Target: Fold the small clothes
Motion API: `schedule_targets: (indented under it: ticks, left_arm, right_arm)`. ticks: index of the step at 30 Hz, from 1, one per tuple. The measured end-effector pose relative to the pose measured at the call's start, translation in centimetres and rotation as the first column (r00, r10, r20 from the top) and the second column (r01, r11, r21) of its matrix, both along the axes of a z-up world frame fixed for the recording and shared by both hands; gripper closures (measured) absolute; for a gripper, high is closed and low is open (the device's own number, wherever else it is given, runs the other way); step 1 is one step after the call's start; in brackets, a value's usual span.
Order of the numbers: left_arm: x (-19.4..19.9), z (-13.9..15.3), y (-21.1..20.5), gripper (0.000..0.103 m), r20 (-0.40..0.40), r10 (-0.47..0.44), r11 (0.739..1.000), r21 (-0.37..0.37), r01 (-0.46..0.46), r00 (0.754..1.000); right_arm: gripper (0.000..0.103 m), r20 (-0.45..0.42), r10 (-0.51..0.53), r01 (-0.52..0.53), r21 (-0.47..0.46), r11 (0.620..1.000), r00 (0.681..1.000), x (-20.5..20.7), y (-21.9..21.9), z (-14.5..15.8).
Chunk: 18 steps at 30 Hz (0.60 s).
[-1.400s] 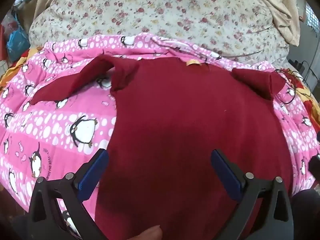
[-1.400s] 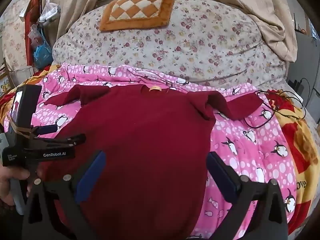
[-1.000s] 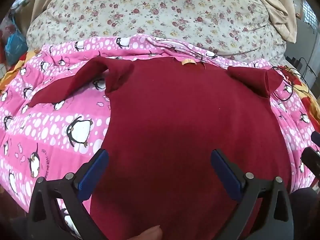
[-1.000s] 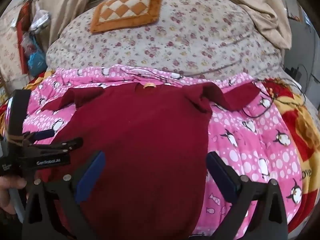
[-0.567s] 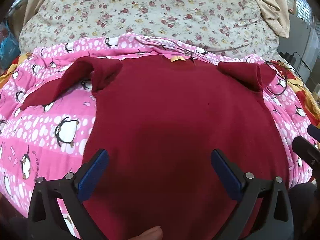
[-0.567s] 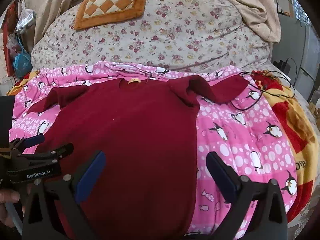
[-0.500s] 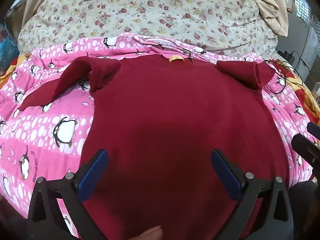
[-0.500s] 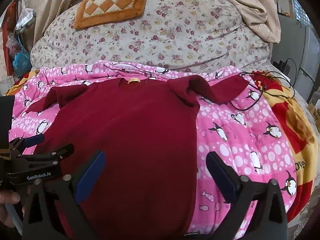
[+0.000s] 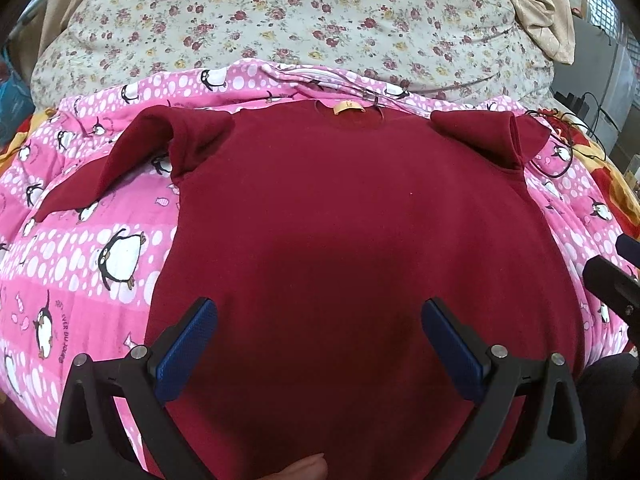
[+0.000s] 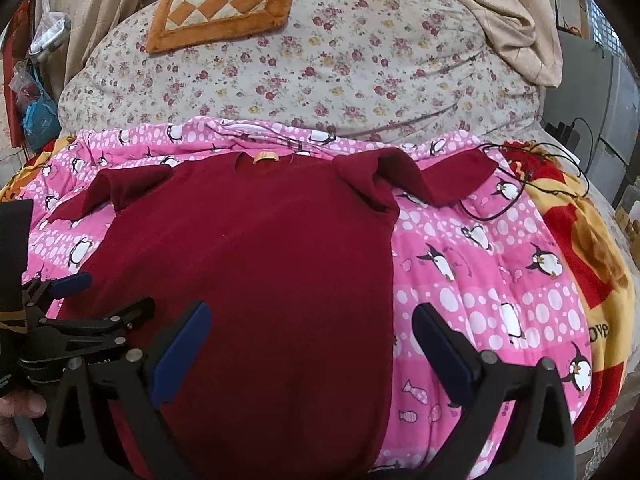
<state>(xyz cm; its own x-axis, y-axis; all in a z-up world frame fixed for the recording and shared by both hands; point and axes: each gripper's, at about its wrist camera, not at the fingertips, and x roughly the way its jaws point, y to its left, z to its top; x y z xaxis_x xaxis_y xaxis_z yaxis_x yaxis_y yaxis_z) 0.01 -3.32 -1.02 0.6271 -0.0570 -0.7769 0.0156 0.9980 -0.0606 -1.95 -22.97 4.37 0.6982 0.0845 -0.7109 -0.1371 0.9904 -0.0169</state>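
A dark red sweater lay spread flat on the pink penguin blanket covering the bed, collar toward the far edge, sleeves out sideways. The left tool and right tool hovered wide open, empty, above its near hem.

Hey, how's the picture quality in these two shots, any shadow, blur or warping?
Left wrist view: sharp, heavy fisheye bulge with dark corners, and a soft shadow falls on the red sweater above the open left gripper. Right wrist view: equally warped, evenly lit, no glare, right gripper open and crisp.
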Motion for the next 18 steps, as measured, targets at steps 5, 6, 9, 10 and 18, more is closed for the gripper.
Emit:
schedule_targets:
  ticks: [5, 6, 9, 10, 18]
  left_arm:
    - [0.0, -0.1, 0.0, 0.018, -0.003, 0.002, 1.000, 0.003, -0.002, 1.000]
    - [0.0, -0.1, 0.0, 0.018, -0.002, 0.001, 1.000, 0.004, -0.001, 1.000]
    - [0.0, -0.1, 0.1, 0.018, 0.000, -0.001, 1.000, 0.004, 0.001, 1.000]
    - [0.3, 0.0, 0.1, 0.018, 0.000, -0.002, 1.000, 0.007, 0.002, 1.000]
    - [4.9, 2.2, 1.5, 0.018, -0.051, 0.019, 0.999, 0.046, -0.017, 0.999]
  right_arm:
    - [0.001, -0.020, -0.005, 0.005, -0.015, 1.000, 1.000, 0.3, 0.1, -0.4]
    - [0.001, -0.022, -0.005, 0.005, -0.018, 1.000, 1.000, 0.3, 0.2, -0.4]
    - [0.001, -0.032, -0.005, 0.004, -0.025, 1.000, 0.999, 0.5, 0.3, -0.6]
    - [0.001, -0.038, -0.007, 0.006, -0.028, 1.000, 0.999, 0.6, 0.3, -0.7]
    - [0.001, -0.062, -0.010, 0.009, -0.014, 1.000, 0.998, 4.2, 0.7, -0.6]
